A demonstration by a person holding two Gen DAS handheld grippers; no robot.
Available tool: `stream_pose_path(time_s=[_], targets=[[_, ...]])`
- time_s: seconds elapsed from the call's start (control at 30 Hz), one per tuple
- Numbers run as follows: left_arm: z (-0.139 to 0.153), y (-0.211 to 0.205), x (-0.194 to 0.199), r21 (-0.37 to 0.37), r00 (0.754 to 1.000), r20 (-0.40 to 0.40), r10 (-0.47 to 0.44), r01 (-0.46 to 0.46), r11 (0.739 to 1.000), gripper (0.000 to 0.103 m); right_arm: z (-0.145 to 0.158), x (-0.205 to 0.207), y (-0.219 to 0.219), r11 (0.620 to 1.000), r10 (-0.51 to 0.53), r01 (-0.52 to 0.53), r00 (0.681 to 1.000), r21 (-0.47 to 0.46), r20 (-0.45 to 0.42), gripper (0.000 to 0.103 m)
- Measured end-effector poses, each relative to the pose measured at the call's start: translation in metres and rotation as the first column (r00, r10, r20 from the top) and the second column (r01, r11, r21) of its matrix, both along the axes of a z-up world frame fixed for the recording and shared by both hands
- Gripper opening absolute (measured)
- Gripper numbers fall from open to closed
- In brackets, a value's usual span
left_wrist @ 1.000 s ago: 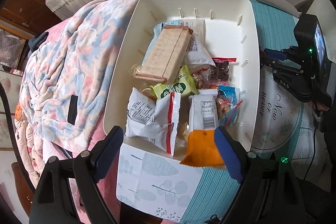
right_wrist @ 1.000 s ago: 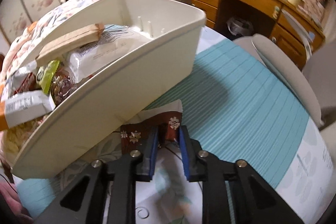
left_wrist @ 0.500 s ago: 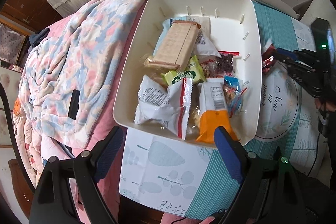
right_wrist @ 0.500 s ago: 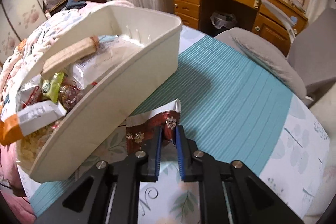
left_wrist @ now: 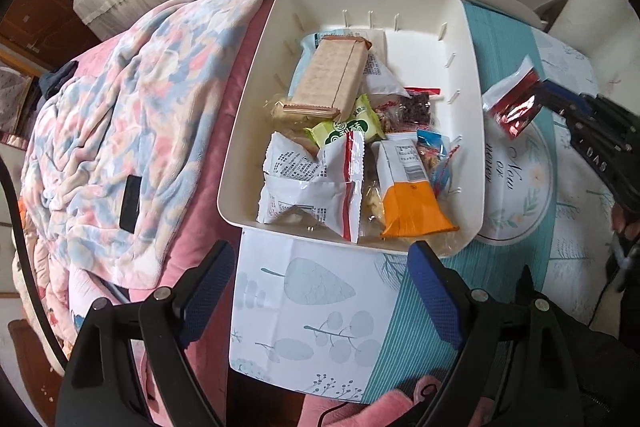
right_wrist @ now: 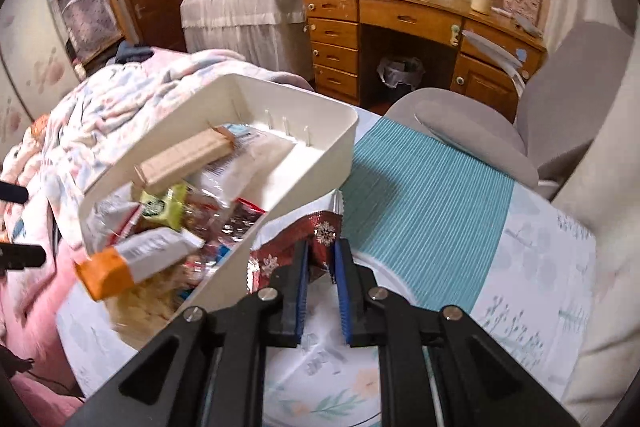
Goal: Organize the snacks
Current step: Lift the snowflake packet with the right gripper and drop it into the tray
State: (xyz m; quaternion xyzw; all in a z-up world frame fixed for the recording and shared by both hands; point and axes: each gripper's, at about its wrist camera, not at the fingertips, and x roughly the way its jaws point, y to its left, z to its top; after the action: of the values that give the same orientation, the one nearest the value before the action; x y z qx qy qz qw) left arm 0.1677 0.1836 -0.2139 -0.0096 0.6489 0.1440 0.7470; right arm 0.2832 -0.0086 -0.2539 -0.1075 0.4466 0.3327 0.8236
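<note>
A white bin point(left_wrist: 476, 131) point(right_wrist: 320, 171) on the table holds several snack packets, among them a tan cracker pack point(left_wrist: 332, 79), a green packet point(left_wrist: 348, 131), white pouches point(left_wrist: 312, 187) and an orange-ended pouch point(left_wrist: 408, 199). My right gripper point(right_wrist: 322, 259) point(left_wrist: 538, 95) is shut on a red foil snack packet point(right_wrist: 296, 247) point(left_wrist: 514, 103), held off the table just right of the bin's long wall. My left gripper point(left_wrist: 320, 291) hangs open above the bin's near end, with nothing between its fingers.
The table carries a teal striped and leaf-print cloth point(left_wrist: 312, 311) point(right_wrist: 432, 187). A floral blanket point(left_wrist: 120, 131) lies left of the bin. Grey chairs point(right_wrist: 520, 131), a wooden desk point(right_wrist: 400, 19) and a waste bin point(right_wrist: 398, 71) stand beyond the table.
My right gripper closed on the red packet and lifted it off the table beside the bin. My left gripper drew back and up from the bin, still open.
</note>
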Motion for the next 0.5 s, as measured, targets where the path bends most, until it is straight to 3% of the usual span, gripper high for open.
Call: stream_pose_path(time_s=[0.17, 0.5], targets=[[0.005, 0.007, -0.011, -0.046, 0.998, 0.022, -0.057, 0.058, 0.997, 0.087, 0.008, -0.027, 0.013, 0.997, -0.050, 0.051, 0.998, 0.057, -0.027, 0.013], [0.018, 0.030, -0.039, -0.071, 0.979, 0.064, -0.192, 0.196, 0.978, 0.087, 0.042, -0.062, 0.050, 0.984, -0.133, 0.127, 0.990, 0.126, 0.036, 0.012]])
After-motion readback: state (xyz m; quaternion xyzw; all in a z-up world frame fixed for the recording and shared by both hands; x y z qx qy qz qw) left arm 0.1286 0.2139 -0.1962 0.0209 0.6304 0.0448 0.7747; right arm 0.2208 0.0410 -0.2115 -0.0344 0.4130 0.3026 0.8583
